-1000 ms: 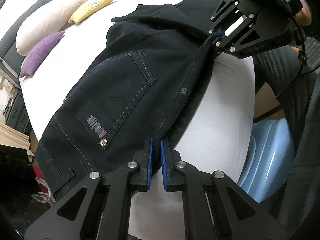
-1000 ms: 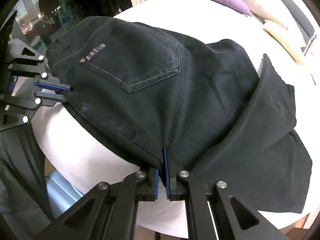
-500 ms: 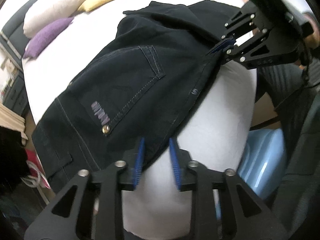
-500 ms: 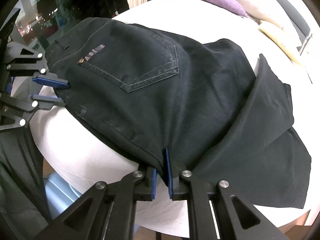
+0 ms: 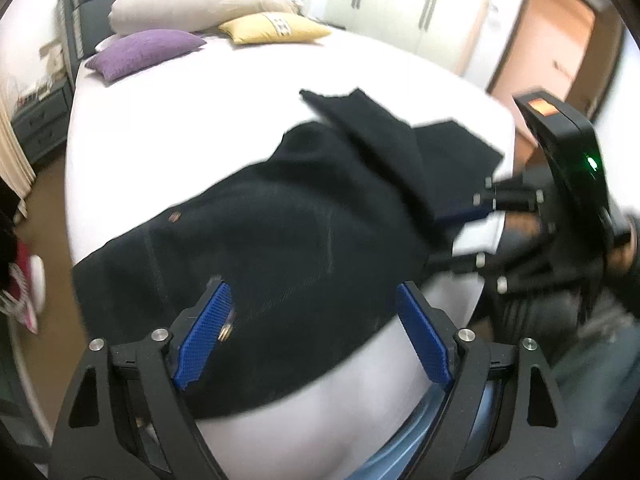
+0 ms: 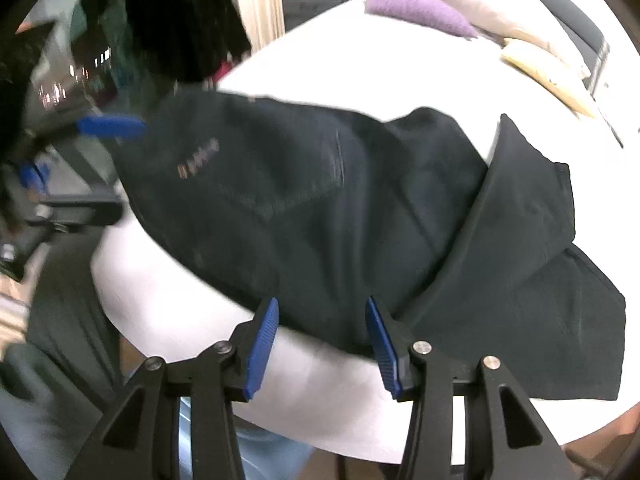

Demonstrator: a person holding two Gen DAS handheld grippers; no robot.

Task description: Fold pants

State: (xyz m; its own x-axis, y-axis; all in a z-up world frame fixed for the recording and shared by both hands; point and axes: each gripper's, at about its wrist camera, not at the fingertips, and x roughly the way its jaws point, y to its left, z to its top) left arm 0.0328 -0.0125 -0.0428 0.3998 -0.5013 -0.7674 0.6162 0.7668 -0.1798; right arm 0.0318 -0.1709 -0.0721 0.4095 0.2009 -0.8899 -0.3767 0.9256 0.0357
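Note:
Dark navy pants lie folded on the white bed, back pocket up, legs doubled over toward the far right. My left gripper is open and empty, its blue pads wide apart just over the near edge of the pants at the waist end. My right gripper is open and empty at the near edge of the pants by the seat. The right gripper also shows in the left wrist view, the left one blurred in the right wrist view.
The white bed carries a purple cushion, a yellow cushion and a white pillow at its head. A light blue tub stands below the near bed edge. A grey nightstand stands left.
Both grippers have opened and let go of the near edge of the pants, the left one first. Both have drawn back and lifted a little; the pants stay lying on the bed.

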